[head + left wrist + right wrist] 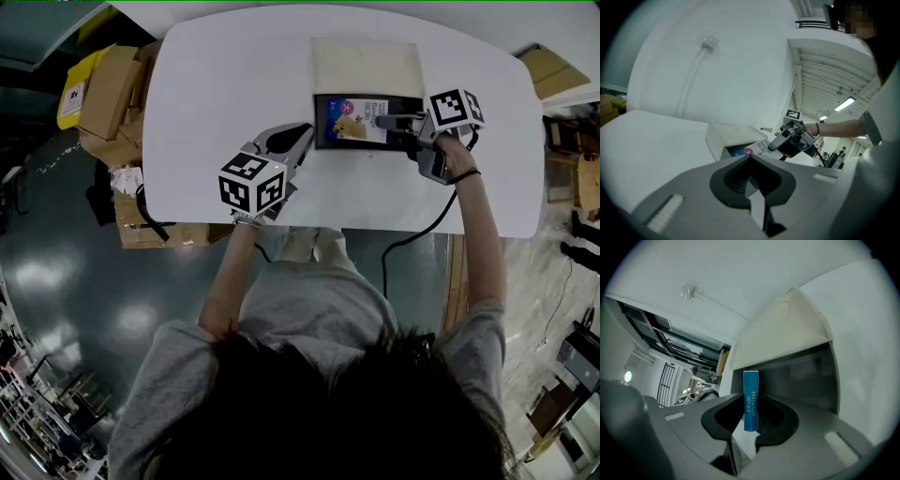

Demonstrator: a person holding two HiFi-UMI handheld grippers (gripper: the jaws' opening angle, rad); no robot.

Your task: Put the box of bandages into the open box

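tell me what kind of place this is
Probably a lab or workshop space rather than a home: a plain white table, cardboard boxes stacked on a polished dark floor beside it, and strip lights overhead.

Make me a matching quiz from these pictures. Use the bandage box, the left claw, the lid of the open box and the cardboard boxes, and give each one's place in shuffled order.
Things:
1. bandage box
2. left claw
3. lid
4. cardboard boxes

Places:
A. on the floor beside the table
B. swung open on the far side of the open box
C. gripped by the right claw, at the open box
D. over the table, near the open box's left edge

Pairs: 1-C, 2-D, 3-B, 4-A
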